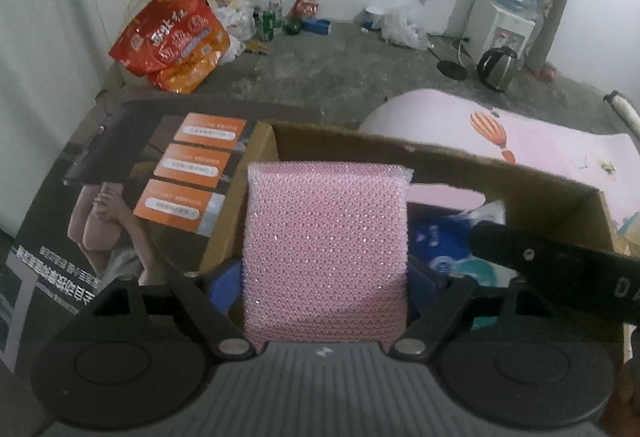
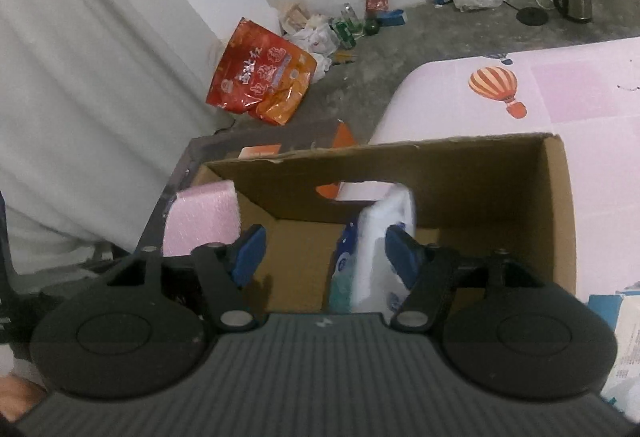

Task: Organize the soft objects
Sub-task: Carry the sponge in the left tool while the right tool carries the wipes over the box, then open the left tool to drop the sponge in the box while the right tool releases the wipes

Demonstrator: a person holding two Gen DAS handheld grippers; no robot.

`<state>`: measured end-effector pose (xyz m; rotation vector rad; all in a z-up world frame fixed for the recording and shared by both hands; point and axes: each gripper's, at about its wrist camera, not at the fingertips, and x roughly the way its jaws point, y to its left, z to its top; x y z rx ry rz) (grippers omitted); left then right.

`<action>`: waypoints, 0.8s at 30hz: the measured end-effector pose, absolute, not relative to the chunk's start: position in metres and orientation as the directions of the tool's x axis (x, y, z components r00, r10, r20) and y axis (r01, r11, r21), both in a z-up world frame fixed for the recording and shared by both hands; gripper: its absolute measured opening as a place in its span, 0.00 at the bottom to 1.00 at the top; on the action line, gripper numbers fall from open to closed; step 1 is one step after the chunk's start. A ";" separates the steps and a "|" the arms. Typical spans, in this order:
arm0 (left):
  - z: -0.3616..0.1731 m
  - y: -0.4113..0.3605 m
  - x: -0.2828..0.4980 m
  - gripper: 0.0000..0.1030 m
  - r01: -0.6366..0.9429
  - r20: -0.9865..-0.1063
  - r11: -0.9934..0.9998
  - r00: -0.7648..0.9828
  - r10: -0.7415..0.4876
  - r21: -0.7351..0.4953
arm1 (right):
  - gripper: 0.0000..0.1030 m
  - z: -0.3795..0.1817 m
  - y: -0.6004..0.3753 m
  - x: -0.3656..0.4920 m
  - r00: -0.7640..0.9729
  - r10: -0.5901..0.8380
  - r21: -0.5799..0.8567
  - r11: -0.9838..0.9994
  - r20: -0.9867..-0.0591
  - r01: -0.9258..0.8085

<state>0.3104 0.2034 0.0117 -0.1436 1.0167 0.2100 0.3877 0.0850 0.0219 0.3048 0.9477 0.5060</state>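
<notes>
Jaws: left gripper (image 1: pixel 326 277) seemingly holding pink sponge (image 1: pixel 326 249) over cardboard box (image 2: pixel 556 197) for storage; right gripper (image 2: pixel 324 257) wide beside tissue pack (image 2: pixel 376 257).

Both hand-held tools look alike. The left gripper (image 1: pixel 326 273) has a dark grey body with fine lengthwise ribs and a small pale logo at its front edge. On either side sits a round black housing with a shallow oval recess in its top. From two silver pivot pins, black link arms splay outward to black triangular brackets with cut-out openings, and these carry blue fingers (image 1: pixel 224 285).

The right gripper (image 2: pixel 324 257) shows the same ribbed grey body, pale logo, black round housings and silver pivots. Its blue fingers (image 2: pixel 248 255) are flat, rounded pads on black carriers, with small silver screws on top of the brackets.
</notes>
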 end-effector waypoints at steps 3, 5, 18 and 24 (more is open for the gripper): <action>0.008 0.199 0.312 0.85 -0.229 -0.850 0.973 0.509 0.134 0.016 | 0.67 0.020 0.083 0.387 0.481 0.535 0.453 0.845 -0.695 -0.284; 0.006 0.197 0.313 0.85 -0.230 -0.847 0.973 0.511 0.145 0.028 | 0.67 0.021 0.079 0.386 0.489 0.539 0.457 0.842 -0.686 -0.287; 0.032 0.210 0.285 0.85 -0.279 -0.829 0.958 0.551 0.099 -0.071 | 0.61 0.047 0.061 0.377 0.488 0.543 0.438 0.840 -0.683 -0.321; 0.052 0.222 0.259 0.85 -0.313 -0.802 0.938 0.593 0.070 -0.149 | 0.52 0.046 0.071 0.379 0.423 0.477 0.339 0.869 -0.771 -0.361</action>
